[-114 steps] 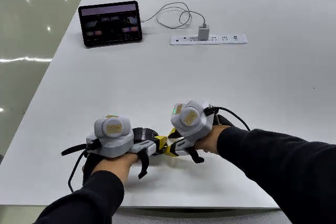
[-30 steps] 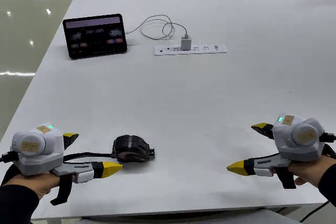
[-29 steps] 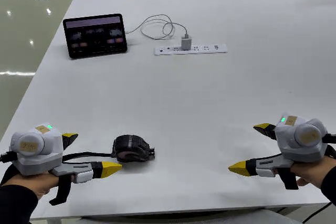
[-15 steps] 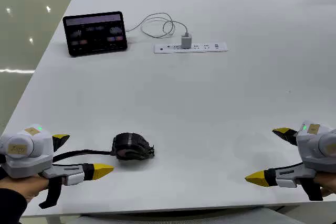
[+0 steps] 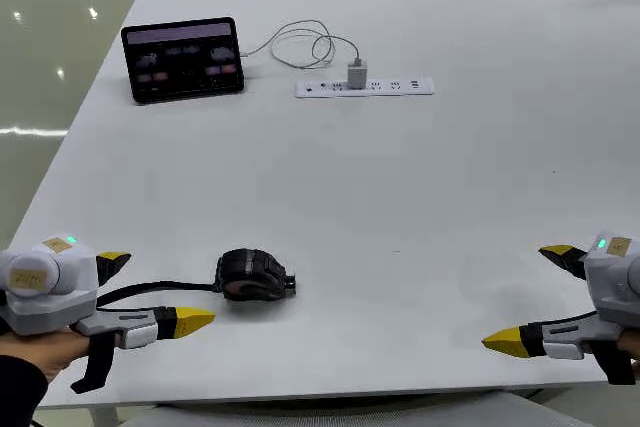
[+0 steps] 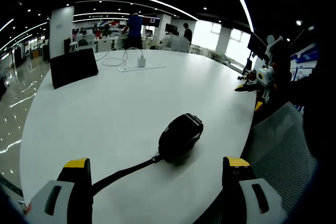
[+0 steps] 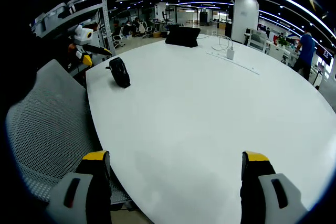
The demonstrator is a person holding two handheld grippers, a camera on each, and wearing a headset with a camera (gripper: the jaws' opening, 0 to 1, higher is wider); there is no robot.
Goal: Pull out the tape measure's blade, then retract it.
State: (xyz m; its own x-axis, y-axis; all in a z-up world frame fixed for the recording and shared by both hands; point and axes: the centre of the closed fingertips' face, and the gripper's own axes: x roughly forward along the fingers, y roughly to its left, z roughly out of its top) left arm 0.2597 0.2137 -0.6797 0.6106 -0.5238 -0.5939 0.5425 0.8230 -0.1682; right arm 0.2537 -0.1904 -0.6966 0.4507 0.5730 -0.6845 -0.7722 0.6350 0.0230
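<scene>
Tape measure (image 5: 252, 275) lies on the white table (image 5: 400, 197) in the lower left of the head view, its black strap (image 5: 180, 285) trailing between the spread, empty jaws of the left gripper (image 5: 157, 290) at the left edge. At the lower right edge, well apart, the right gripper (image 5: 526, 295) hangs wide open, holding nothing.
</scene>
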